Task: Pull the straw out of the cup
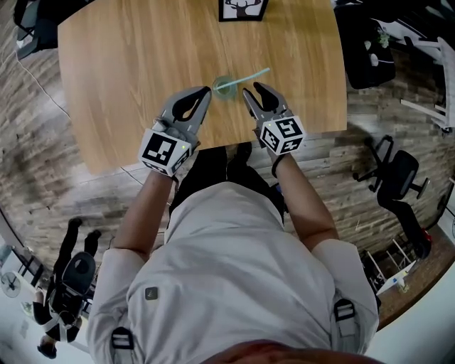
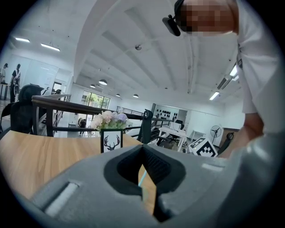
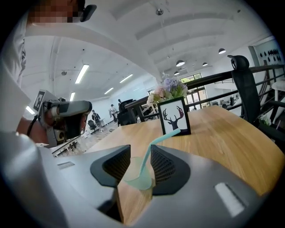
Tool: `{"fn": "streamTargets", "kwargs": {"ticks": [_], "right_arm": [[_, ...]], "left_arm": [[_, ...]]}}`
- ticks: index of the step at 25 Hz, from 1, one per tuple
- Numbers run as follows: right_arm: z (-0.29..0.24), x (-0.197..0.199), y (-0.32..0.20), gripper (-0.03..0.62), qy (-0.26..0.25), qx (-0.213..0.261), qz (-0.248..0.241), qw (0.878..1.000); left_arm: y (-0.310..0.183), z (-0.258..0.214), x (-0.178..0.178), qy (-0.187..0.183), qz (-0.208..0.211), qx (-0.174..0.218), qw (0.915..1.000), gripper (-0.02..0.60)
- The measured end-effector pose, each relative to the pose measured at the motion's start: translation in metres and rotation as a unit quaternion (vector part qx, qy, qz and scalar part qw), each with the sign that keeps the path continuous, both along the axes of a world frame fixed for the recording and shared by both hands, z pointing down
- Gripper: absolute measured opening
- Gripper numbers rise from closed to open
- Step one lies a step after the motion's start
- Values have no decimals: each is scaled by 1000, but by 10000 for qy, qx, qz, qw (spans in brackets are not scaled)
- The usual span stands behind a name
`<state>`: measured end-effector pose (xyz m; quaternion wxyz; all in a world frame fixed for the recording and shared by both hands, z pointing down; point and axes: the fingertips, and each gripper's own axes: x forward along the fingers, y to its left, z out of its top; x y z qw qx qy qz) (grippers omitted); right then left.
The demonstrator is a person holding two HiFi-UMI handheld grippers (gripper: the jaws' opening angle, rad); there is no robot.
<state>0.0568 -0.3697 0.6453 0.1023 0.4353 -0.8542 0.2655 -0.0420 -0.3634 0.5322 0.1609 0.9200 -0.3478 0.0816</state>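
- Starting at your left, the marker cube (image 1: 165, 151) on your left gripper (image 1: 206, 91) carries a black-and-white square code.
- Your left gripper's jaws meet tip to tip and clamp nothing. They hang over the wooden table (image 1: 106, 78), just left of the cup, and a sliver of the straw shows through the slit behind the tips.
- The cup (image 1: 225, 87), pale green and see-through, stands upright on the table between your two grippers.
- The framed print (image 1: 242, 8) at the table's far edge shows a black stag's head with antlers on white.
- The straw (image 1: 249, 75), teal, is still in the cup and leans to your right.
- Your right gripper (image 1: 252, 89) has its jaws wide apart and grips nothing. In its own view the cup and straw sit in the gap, with the pads on neither.
- Its marker cube (image 1: 282, 135) bears the same kind of square code.
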Motion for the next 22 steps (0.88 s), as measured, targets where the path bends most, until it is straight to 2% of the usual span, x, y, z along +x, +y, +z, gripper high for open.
{"fn": "streamTargets", "kwargs": {"ticks": [5, 10, 12, 15, 22], "right_arm": [[27, -1, -11, 158, 19, -228, 48, 9997], [31, -10, -23, 153, 0, -207, -43, 9998], [31, -13, -27, 124, 25, -187, -75, 9998], [27, -14, -28, 46, 73, -104, -101, 9999], [8, -15, -26, 41, 35, 115, -190, 9997]], "left_arm": [[-6, 14, 3, 1, 73, -133, 9999, 5], [-10, 27, -7, -50, 17, -293, 9996, 5], [-11, 30, -8, -48, 18, -315, 9995, 5], [-12, 30, -7, -43, 49, -313, 9995, 5], [-7, 24, -5, -2, 14, -264, 9996, 4]]}}
